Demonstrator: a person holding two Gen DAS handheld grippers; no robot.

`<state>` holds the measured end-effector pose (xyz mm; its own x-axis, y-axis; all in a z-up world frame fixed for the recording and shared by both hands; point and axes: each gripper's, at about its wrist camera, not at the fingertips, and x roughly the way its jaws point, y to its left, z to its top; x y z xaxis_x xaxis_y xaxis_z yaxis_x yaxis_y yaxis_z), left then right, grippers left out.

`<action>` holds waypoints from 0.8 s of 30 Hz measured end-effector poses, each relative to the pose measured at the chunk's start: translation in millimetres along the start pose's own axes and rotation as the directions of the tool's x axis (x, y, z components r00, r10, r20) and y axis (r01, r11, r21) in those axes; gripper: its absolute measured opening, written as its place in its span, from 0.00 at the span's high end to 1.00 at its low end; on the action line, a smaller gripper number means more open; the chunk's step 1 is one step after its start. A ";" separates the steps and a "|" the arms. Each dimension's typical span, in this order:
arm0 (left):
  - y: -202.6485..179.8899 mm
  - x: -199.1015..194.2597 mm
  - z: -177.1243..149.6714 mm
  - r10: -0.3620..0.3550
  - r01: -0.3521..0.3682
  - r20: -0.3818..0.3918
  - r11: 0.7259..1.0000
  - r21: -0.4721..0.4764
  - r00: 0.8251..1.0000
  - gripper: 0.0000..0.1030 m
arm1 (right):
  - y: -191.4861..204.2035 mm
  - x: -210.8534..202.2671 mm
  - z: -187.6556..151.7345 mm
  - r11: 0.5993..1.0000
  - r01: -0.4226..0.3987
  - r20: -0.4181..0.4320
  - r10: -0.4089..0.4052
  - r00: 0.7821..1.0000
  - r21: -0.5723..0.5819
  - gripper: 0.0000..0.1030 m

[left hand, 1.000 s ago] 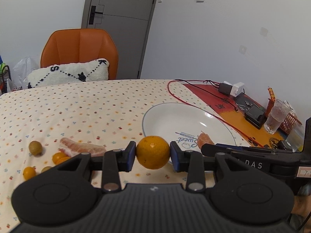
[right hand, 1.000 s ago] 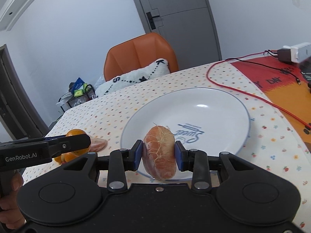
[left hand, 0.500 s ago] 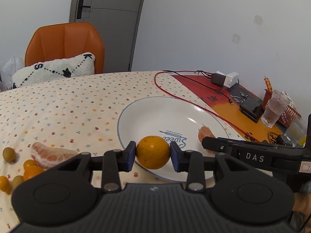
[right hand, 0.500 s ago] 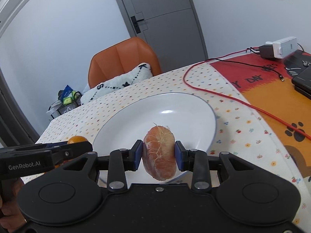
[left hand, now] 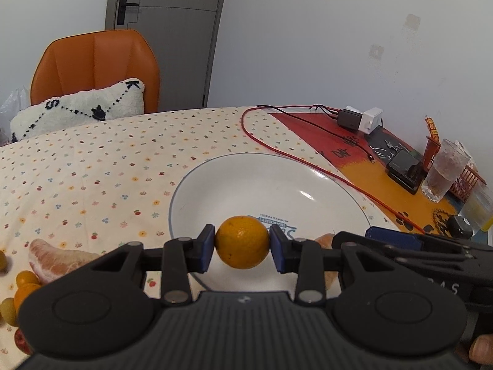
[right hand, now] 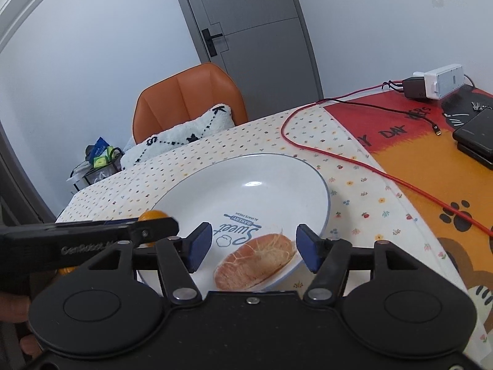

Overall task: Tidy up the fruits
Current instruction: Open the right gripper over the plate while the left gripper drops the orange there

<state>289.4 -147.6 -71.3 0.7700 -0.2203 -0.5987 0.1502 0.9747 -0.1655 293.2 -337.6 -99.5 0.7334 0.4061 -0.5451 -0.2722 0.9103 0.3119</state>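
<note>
My left gripper point(left hand: 242, 243) is shut on a round orange point(left hand: 242, 242) and holds it over the near rim of the white plate point(left hand: 271, 185). My right gripper point(right hand: 253, 246) is open over the plate's near edge point(right hand: 246, 191). A peeled pomelo segment point(right hand: 254, 260) lies on the plate between and just below its fingers. The left gripper and a bit of the orange point(right hand: 152, 215) show at the left of the right wrist view. Another pomelo segment point(left hand: 58, 260) lies on the tablecloth at the left.
Several small orange and green fruits point(left hand: 23, 280) lie at the table's left edge. A red cable point(left hand: 308, 160) runs past the plate. A charger point(left hand: 360, 118), a black case point(left hand: 403, 169) and glasses point(left hand: 443, 174) stand at the right. An orange chair point(left hand: 92, 67) with a cushion stands behind.
My right gripper opened and let the pomelo segment down onto the plate. My left gripper moved right with the orange, closer over the plate.
</note>
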 end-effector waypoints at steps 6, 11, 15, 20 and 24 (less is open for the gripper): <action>7.9 -15.7 2.5 0.019 -0.019 0.020 1.000 -0.009 1.000 0.61 | 4.0 -3.0 -0.9 1.000 0.006 -0.001 -0.006 1.000 -0.010 0.38; 17.4 -30.6 0.8 0.037 -0.036 0.032 0.999 -0.024 0.999 0.57 | 10.5 -6.1 -1.3 1.000 -0.003 0.006 0.003 1.000 -0.015 0.35; 24.6 -40.9 -3.1 0.055 -0.053 0.037 0.998 -0.033 0.998 0.51 | 18.0 -8.3 -2.3 1.000 -0.004 0.011 0.005 1.000 -0.025 0.32; 35.7 -54.8 -6.7 0.087 -0.085 0.047 0.995 -0.051 0.995 0.36 | 27.8 -10.7 -3.6 0.999 -0.008 0.017 0.009 1.000 -0.040 0.27; 44.7 -68.5 -9.1 0.102 -0.097 0.070 0.993 -0.063 0.992 0.23 | 37.2 -13.1 -4.7 0.999 -0.012 0.025 0.013 1.000 -0.050 0.22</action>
<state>237.7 -89.3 -44.8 0.8226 -0.1170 -0.5565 0.0351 0.9872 -0.1558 270.5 -308.7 -84.4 0.7454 0.4158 -0.5211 -0.3116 0.9083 0.2790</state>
